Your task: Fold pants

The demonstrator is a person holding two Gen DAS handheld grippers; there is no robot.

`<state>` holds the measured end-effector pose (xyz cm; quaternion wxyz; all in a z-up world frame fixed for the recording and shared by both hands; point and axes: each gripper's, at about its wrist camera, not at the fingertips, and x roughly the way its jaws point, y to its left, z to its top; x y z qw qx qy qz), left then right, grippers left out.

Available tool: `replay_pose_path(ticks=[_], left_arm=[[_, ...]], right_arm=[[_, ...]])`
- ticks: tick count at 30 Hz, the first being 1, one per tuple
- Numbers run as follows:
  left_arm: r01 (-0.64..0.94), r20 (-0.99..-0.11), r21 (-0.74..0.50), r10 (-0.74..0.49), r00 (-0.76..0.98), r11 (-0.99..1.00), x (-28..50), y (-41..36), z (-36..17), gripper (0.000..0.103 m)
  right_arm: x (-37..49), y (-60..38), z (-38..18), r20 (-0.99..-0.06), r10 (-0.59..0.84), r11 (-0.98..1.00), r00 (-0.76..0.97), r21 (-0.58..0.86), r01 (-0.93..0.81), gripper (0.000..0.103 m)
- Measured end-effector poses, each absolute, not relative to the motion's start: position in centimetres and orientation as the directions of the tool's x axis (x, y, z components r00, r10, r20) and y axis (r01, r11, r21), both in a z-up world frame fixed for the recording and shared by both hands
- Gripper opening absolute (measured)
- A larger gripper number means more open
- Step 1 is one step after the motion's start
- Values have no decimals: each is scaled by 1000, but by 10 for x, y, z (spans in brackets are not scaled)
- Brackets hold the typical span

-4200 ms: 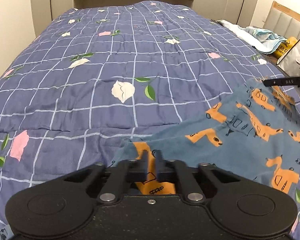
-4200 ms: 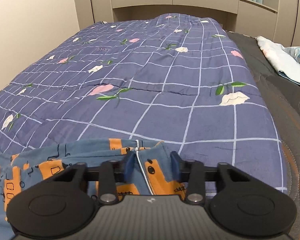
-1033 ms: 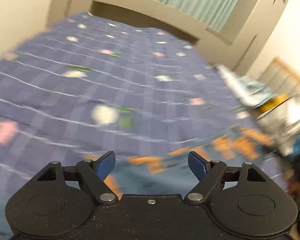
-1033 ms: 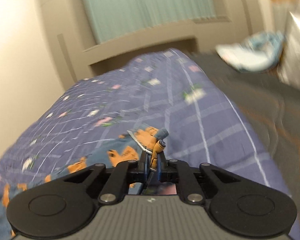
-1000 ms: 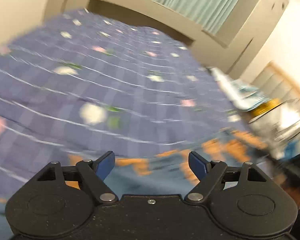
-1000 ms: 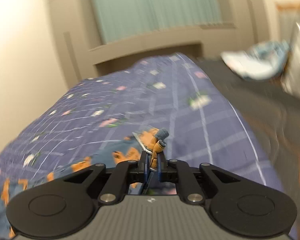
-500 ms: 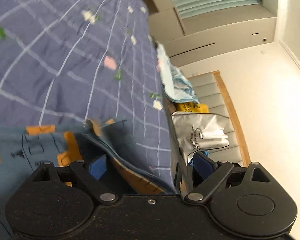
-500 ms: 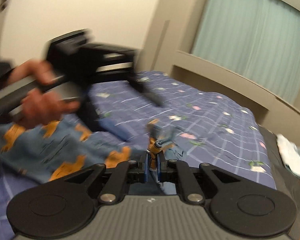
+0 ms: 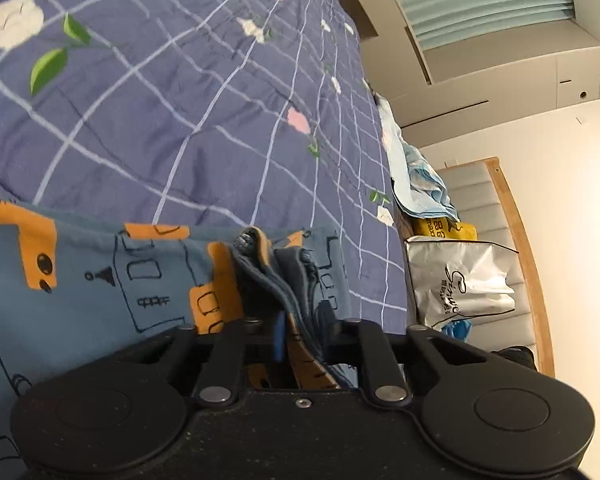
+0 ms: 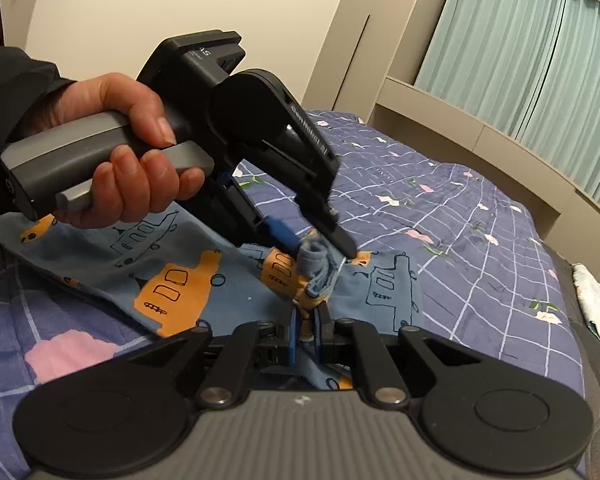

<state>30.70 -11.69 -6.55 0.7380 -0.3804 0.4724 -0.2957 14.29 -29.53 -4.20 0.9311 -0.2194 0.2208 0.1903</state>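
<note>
Pants [image 10: 172, 280]: blue with an orange print, lying on the purple checked quilt [image 9: 180, 120] near its close edge. They are mostly flat on the left side, and one end is bunched into a thick wad [image 10: 314, 268] where both tools meet.

Right gripper [image 10: 306, 334]: jaws nearly together and clamped on the bunched edge, with fabric and a bit of cord pinched between the pads.

Left gripper [image 9: 300, 334]: jaws closing now, with several stacked layers of the same pants between its blue pads. In the right wrist view its tips [image 10: 320, 242] sit right on the wad, just above the right gripper's hold. The pads look to be pressing the cloth already, so I read it as gripping. A hand [image 10: 128, 152] holds that tool by its grey handle.

Progress, judging from the layout: early to mid. Edges are gathered and layered, so one fold looks to be in hand, but nothing is laid out as a neat rectangle yet. Still to do: spread the doubled piece flat, smooth it, fold again.

Around it: a silver shopping bag [image 9: 460, 280] sits beside the bed, and light blue cloth [image 9: 420, 188] is piled at the far edge.
</note>
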Motion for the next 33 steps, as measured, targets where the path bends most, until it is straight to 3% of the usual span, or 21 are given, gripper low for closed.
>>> replay_pose_path(ticks=[18, 26, 33], left_arm=[[189, -496, -753, -733, 466, 630, 261, -76, -1, 11], [183, -515, -718, -689, 510, 672, 231, -27, 6, 11], [94, -566, -704, -636, 525, 704, 217, 5, -28, 10]], right_arm=[[111, -274, -4, -441, 323, 827, 837, -298, -476, 10], [97, -242, 2, -475, 425, 767, 771, -263, -585, 10], [100, -212, -15, -542, 467, 721, 698, -224, -656, 10]])
